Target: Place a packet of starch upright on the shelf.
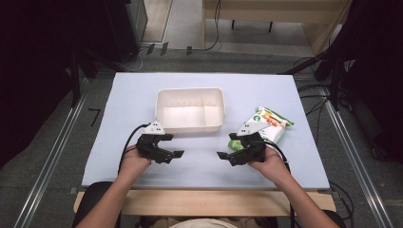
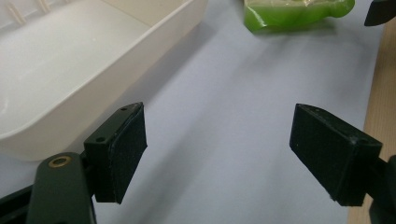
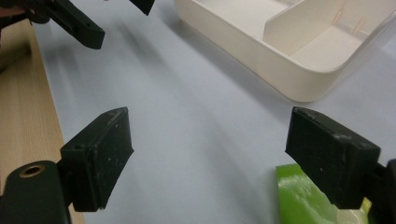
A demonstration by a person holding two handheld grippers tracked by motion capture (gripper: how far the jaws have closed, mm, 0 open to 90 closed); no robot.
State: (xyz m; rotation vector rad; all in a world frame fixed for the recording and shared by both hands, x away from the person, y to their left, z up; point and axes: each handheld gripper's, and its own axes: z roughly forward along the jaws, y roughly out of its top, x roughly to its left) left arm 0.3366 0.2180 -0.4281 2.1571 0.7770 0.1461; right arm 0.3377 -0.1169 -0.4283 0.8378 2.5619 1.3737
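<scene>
Your left gripper [image 1: 177, 147] rests low over the pale blue table cover [image 1: 133, 95], near the front edge, pointing inward toward the middle. Its jaws stand wide apart with nothing between them; in the left gripper view, bare cover lies between the black pads [image 2: 122, 154]. Just behind it sits the cream-white rectangular plastic tray with an inner divider [image 1: 190, 109], its near left corner close to that gripper but not touching. Right of the tray, your right gripper [image 1: 223, 158] faces the left one across a gap of bare cover, jaws spread fully and holding nothing. The green-and-white plastic snack pouch [image 1: 268, 124] lies flat on the cover just behind and beside your right hand [image 1: 268, 164]; in the right gripper view its green end [image 3: 303, 196] lies under the right-hand jaw.
</scene>
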